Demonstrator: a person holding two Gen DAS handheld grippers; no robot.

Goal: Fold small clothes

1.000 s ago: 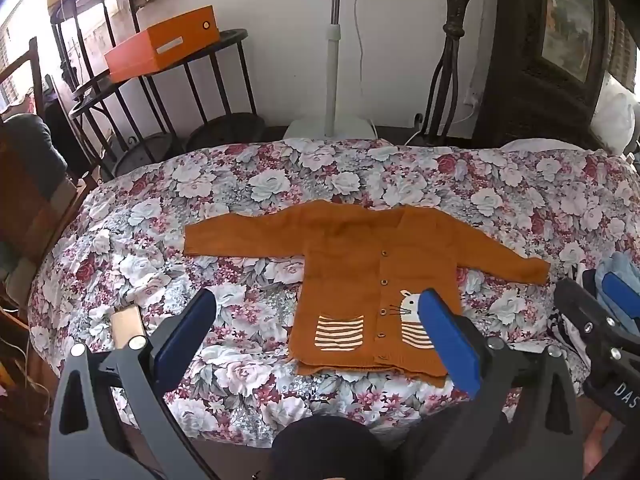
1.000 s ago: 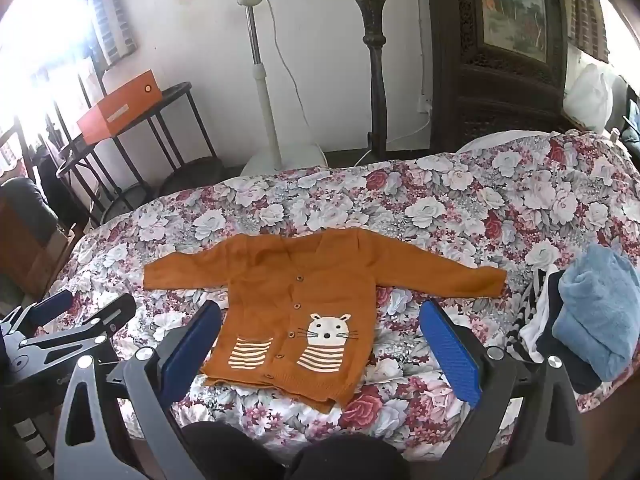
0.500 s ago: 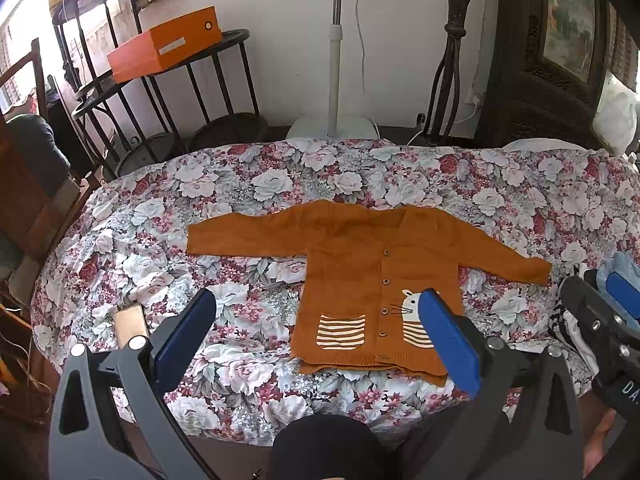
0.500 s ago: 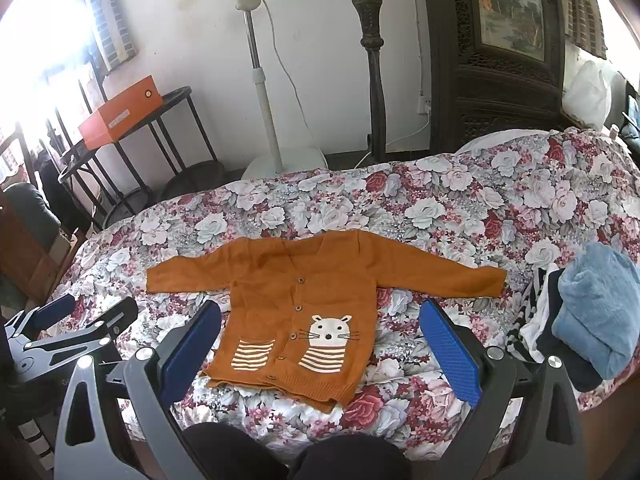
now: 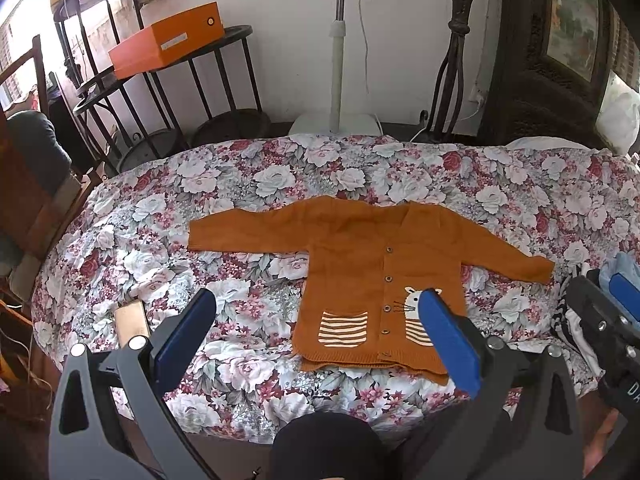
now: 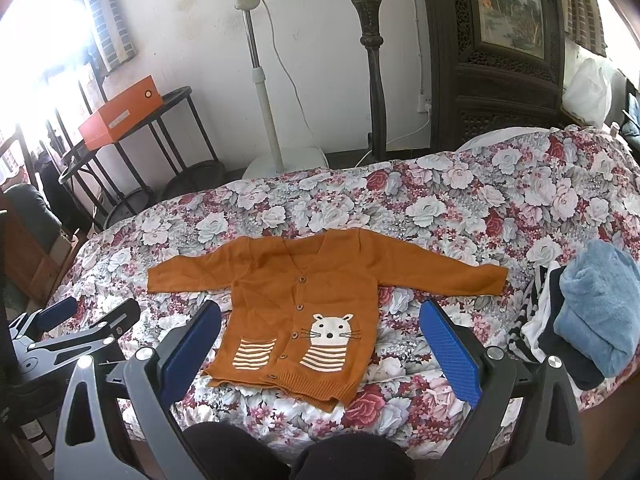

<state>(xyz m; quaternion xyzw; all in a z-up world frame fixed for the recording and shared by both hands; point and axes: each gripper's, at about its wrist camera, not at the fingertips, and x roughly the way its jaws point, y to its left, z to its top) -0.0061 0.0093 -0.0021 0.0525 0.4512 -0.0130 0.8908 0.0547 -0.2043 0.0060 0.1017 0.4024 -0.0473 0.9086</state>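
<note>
A small orange cardigan [image 5: 360, 264] [image 6: 304, 292] with a white cat face and striped pockets lies flat and buttoned on the floral bedspread [image 5: 280, 184] [image 6: 440, 200], both sleeves spread out sideways. My left gripper [image 5: 316, 312] hovers wide open above the near edge of the bed, level with the cardigan's hem, holding nothing. My right gripper [image 6: 320, 320] is also wide open and empty, above the hem. Each gripper shows at the edge of the other's view: the right gripper [image 5: 608, 308] and the left gripper [image 6: 88, 320].
A pile of clothes with a blue towel-like piece [image 6: 596, 304] and striped fabric [image 6: 528, 320] sits at the right end of the bed. A small tan object [image 5: 130, 318] lies near the bed's left front edge. A metal rack with an orange box [image 5: 168, 42], a fan stand [image 5: 338, 60] and a dark cabinet [image 6: 500, 60] stand behind.
Both views have risen and pulled back a little, so the cardigan sits slightly lower in frame. The cardigan has not moved and both grippers have stayed open.
</note>
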